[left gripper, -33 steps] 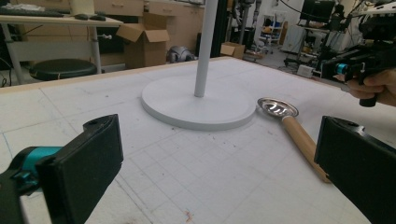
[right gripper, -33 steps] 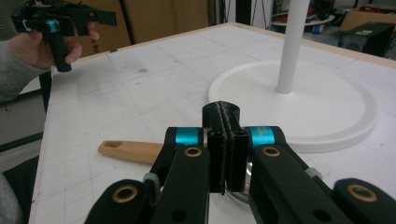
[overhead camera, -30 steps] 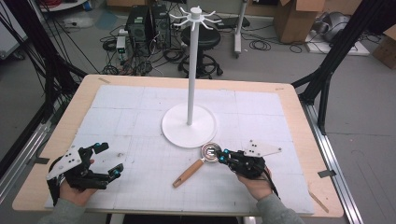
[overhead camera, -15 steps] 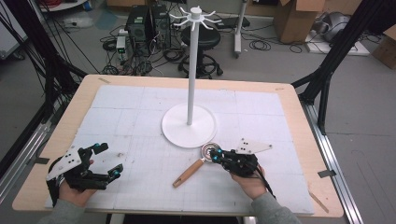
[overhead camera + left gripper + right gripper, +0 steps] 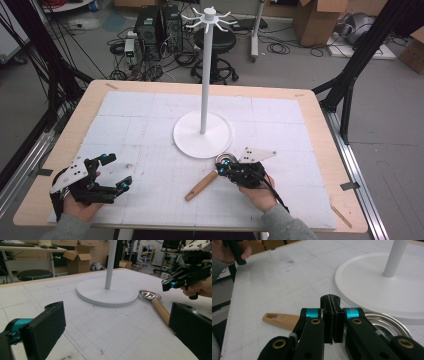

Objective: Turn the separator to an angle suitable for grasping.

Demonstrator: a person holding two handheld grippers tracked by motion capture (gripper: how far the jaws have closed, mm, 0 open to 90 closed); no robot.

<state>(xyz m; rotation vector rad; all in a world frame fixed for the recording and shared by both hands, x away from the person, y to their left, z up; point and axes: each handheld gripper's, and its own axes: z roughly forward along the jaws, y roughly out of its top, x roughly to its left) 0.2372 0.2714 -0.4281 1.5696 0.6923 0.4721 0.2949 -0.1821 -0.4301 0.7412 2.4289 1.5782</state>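
While the wooden-handled ladle (image 5: pixel 206 181) lies on the tabletop (image 5: pixel 310 115) just beside the white stand's base (image 5: pixel 202 135), the right tool (image 5: pixel 226 165) hovers above it, jaws closed empty; the left tool (image 5: pixel 114 172) rests wide open, well apart.

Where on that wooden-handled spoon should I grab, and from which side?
Grip the spoon mid-handle, coming straight down with the fingers across its width. It lies flat with its bowl against the stand base, while the handle's long sides are free. The shut right gripper must open first.

Wood-edged table (image 5: pixel 325 150) w/ white mat (image 5: pixel 150 130); on it: stand base (image 5: pixel 202 135), wooden-handled spoon (image 5: pixel 202 184).
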